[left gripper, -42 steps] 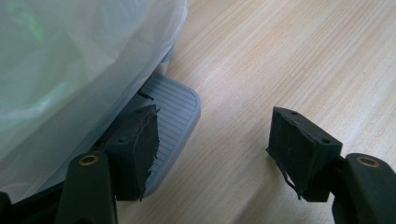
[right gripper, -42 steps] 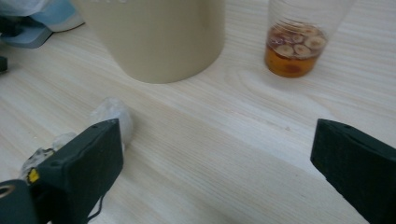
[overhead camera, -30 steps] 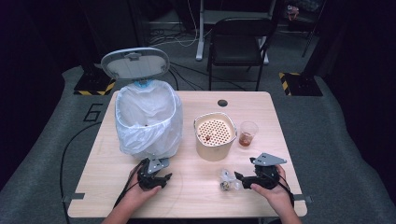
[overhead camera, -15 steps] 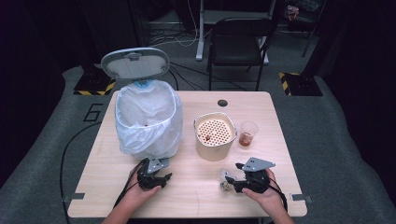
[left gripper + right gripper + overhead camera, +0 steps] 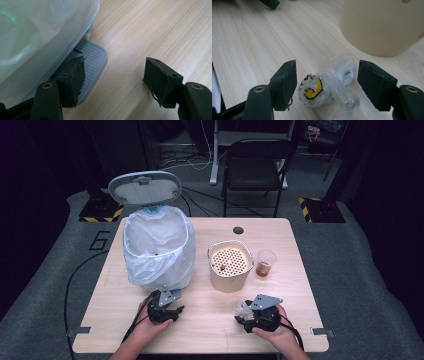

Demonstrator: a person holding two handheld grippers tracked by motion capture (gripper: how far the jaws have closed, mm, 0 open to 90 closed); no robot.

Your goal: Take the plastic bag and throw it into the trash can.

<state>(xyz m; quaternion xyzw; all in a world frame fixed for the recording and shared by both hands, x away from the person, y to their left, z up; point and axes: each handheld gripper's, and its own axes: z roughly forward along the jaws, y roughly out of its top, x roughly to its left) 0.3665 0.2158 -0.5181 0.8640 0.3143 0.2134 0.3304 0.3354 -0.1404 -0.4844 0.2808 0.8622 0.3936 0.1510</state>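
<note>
The right gripper (image 5: pixel 327 86) straddles the wrapper (image 5: pixel 324 86), fingers wide, nothing gripped; the left gripper (image 5: pixel 120 80), open and empty, nears the bin pedal (image 5: pixel 91 56). Binning remains.

I see a clear crumpled wrapper (image 5: pixel 325 87) with a yellow, black-edged patch, a cream ridged-free canister (image 5: pixel 384 25), pale wood-grain counter (image 5: pixel 249 37), my black tools, a grey ribbed pedal (image 5: pixel 91 57), a white translucent bin bag (image 5: pixel 37 32).
</note>
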